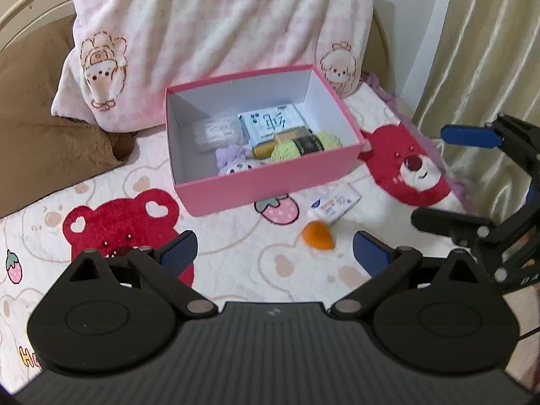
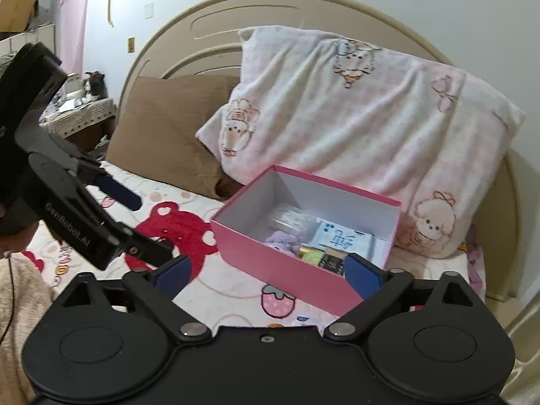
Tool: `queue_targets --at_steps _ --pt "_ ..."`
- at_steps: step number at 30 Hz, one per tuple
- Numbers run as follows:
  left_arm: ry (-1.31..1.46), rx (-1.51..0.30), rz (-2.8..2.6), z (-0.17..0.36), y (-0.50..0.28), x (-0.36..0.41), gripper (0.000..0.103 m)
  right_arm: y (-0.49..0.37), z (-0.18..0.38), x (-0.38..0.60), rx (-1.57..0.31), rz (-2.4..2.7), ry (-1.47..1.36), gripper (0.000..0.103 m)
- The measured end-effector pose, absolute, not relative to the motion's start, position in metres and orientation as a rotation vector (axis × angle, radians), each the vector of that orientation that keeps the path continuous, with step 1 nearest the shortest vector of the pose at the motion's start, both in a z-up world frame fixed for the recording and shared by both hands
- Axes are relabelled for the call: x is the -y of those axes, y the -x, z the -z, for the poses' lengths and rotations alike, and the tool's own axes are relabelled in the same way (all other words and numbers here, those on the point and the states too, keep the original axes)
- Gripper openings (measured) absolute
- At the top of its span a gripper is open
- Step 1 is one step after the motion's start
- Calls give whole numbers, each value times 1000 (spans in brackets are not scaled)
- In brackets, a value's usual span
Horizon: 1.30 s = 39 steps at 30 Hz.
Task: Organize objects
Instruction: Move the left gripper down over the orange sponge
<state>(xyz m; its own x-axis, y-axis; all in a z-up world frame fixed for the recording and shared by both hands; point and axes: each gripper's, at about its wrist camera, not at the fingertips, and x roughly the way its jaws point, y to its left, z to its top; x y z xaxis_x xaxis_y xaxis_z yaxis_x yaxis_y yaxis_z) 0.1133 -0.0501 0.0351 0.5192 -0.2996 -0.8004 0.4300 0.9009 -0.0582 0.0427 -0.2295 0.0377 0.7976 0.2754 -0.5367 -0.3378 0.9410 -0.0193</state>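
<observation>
An open pink box [image 1: 270,185] stands on the bed in front of the pillows. It holds a white printed packet [image 1: 273,123], a clear packet [image 1: 216,133], green yarn [image 1: 303,146] and a purple plush [image 1: 233,162]. An orange teardrop sponge [image 1: 317,234] and a small white tube [image 1: 334,204] lie on the cover just in front of the box. My left gripper [image 1: 275,249] is open and empty, short of the sponge. My right gripper [image 2: 268,270] is open and empty too, near the pink box [image 2: 256,256]. Each gripper shows in the other's view: right gripper [image 1: 430,177], left gripper [image 2: 152,229].
A pink checked pillow [image 1: 202,33] and a brown pillow [image 1: 40,128] lean on the beige headboard [image 2: 253,17] behind the box. The bed cover [image 1: 236,253] has red bear prints. A curtain [image 1: 489,50] hangs at the right. A person's beige sleeve [image 2: 20,297] is at lower left.
</observation>
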Motion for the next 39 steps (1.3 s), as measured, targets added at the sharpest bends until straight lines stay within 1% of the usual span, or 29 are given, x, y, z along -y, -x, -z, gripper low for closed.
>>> queue_targets --at_steps 6,10,11,16,24,27,29,30,32,34,36,37,39 --pt "-105 -942 459 5 -106 46 99 -43 5 240 -585 -375 37 99" --pt "-43 -950 475 31 -112 44 99 -48 35 252 -532 -381 -94 99" --pt "-30 -952 475 38 -114 43 97 -54 42 252 -553 -361 -108 99" --pt "-6 -954 471 67 -127 47 97 -81 71 248 -641 -247 -59 99" --pt "48 -948 450 95 -157 65 96 -103 120 250 -768 -169 -49 98" --pt "110 -930 450 111 -162 68 90 -105 126 244 -771 -184 -35 96" --pt "136 -922 430 127 -164 67 90 -107 132 243 -782 -190 -73 95" --pt "147 -930 432 135 -165 66 88 -109 137 241 -797 -186 -80 91" --pt "177 -932 443 147 -168 65 85 -113 145 237 -809 -171 -58 86" --pt "219 -932 462 156 -170 64 82 -115 149 234 -809 -172 -46 85" --pt "236 -936 505 161 -171 67 76 -117 150 231 -811 -191 -59 80" --pt "227 -943 532 163 -171 70 74 -117 151 229 -811 -204 -57 79" --pt "212 -940 565 166 -170 77 64 -116 153 222 -811 -226 -22 74"
